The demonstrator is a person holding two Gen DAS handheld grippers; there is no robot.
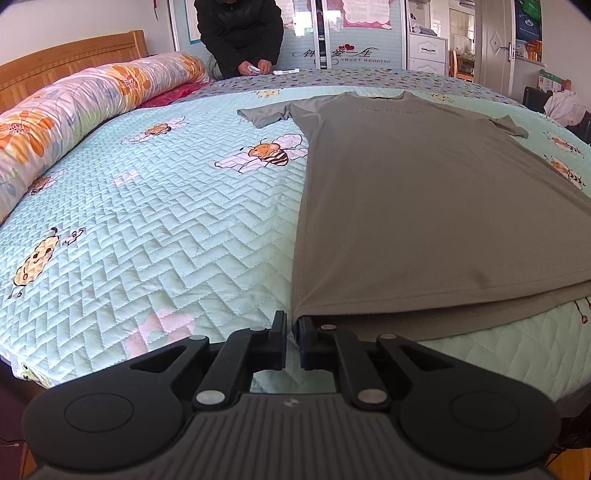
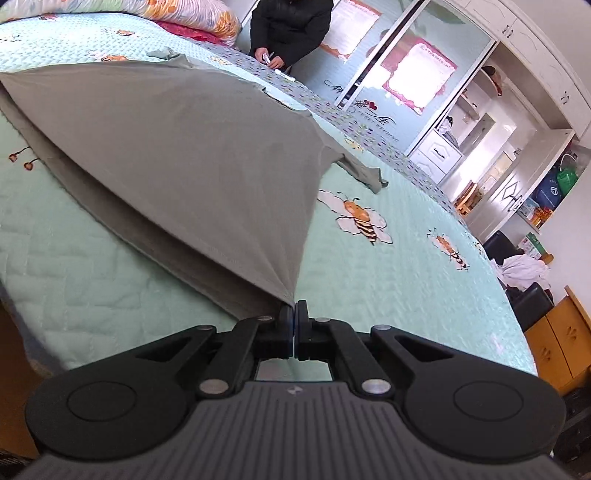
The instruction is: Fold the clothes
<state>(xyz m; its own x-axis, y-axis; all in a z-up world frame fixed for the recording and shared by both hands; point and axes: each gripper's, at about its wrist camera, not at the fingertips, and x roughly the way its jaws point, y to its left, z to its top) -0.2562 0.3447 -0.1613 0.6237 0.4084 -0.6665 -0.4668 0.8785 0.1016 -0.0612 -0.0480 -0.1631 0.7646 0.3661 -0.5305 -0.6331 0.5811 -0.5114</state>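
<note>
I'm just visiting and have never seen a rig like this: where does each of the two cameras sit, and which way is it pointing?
Left wrist view: sits on the left gripper, looking along its black fingers across the mint quilted bee-print bedspread; the fingers pinch the near left hem corner of the grey-green short-sleeved T-shirt.
Right wrist view: sits on the right gripper, tilted, looking up the bed; its fingers pinch the shirt's right hem corner, lifted.
Shared: T-shirt, bedspread, floral rolled quilt, seated person in a black jacket.
</note>
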